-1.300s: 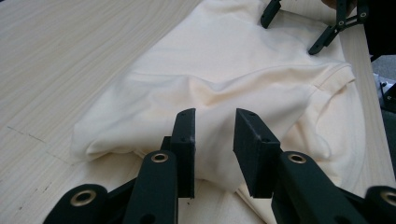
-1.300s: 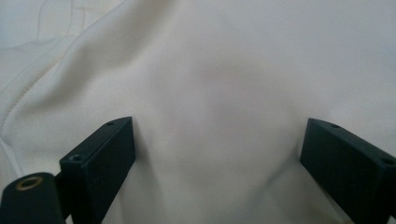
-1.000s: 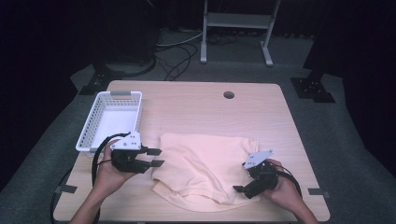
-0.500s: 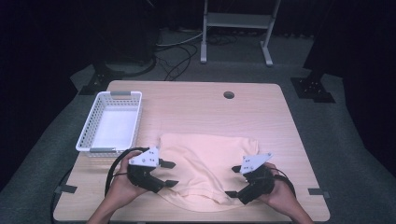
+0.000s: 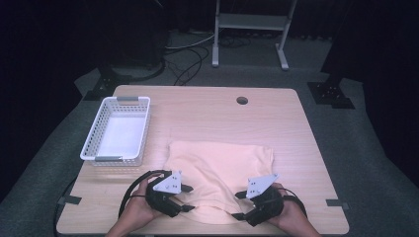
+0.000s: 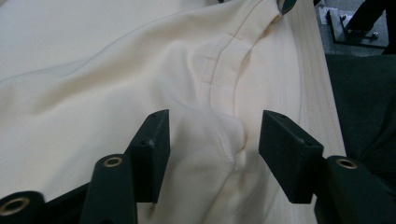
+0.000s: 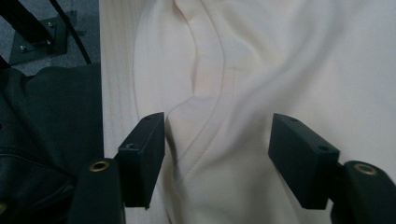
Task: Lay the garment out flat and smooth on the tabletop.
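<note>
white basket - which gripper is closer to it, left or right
Left. The left gripper sits just below the white basket, at the cream garment's near left edge. The right gripper is farther, across the garment at its near right edge.

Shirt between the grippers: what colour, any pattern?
The shirt is plain pale cream with no pattern; the left gripper view shows it best.

- One cream garment — a single piece spread on the table.
- One white slotted basket.
- Two hand-held grippers — left gripper, right gripper.
- One wooden table with one round hole.
</note>
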The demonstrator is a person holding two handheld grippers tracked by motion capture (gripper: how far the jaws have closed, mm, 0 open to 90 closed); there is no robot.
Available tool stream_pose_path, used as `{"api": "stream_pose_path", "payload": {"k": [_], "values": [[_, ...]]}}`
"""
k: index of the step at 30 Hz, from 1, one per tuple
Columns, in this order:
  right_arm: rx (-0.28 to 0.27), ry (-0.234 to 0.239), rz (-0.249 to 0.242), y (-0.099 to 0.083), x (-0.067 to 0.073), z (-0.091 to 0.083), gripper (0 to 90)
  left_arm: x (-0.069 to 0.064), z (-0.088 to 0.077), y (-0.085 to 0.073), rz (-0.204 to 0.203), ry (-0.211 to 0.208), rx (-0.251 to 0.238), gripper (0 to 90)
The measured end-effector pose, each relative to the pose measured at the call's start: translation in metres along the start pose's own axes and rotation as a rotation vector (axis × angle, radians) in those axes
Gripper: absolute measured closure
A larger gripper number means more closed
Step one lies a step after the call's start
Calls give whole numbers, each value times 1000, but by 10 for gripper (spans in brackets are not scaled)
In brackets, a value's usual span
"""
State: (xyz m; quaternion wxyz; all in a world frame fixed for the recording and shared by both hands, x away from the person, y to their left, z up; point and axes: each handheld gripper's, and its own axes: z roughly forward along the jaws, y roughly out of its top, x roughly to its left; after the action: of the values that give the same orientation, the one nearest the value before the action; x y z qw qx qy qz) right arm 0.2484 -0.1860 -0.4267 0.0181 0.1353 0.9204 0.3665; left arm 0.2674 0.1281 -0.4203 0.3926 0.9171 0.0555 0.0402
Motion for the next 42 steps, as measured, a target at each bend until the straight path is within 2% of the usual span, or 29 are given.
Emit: {"api": "stream_pose_path", "payload": {"k": [5, 11, 15, 17, 23, 29, 33, 37, 38, 40, 42], "values": [[16, -3, -1, -1, 2, 2, 514, 1, 2, -2, -1, 18, 26, 541], [19, -9, -3, 0, 2, -2, 721, 0, 6, -4, -3, 32, 46, 609], [2, -27, 4, 1, 0, -6, 806, -2, 6, -3, -7, 38, 62, 644], [-6, -31, 11, 2, -1, -8, 816, -2, 5, -2, -1, 38, 67, 636], [-16, -69, 28, 5, -7, -14, 829, -5, 3, -2, -5, 28, 47, 517], [-46, -90, 61, 5, -16, -19, 832, -5, 6, -2, 3, 31, 62, 518], [-68, -85, 83, 4, -20, -20, 833, -4, 8, 1, 21, 53, 88, 572], [-76, -77, 92, 2, -21, -20, 833, -3, 10, 4, 15, 70, 103, 709], [-78, -74, 92, 2, -22, -20, 833, -3, 10, 5, 5, 75, 98, 709], [-82, -67, 95, 1, -22, -20, 832, -1, 8, 6, -16, 75, 100, 794], [-85, -54, 91, 1, -20, -21, 832, 1, 5, 6, -58, 78, 95, 820]]}}
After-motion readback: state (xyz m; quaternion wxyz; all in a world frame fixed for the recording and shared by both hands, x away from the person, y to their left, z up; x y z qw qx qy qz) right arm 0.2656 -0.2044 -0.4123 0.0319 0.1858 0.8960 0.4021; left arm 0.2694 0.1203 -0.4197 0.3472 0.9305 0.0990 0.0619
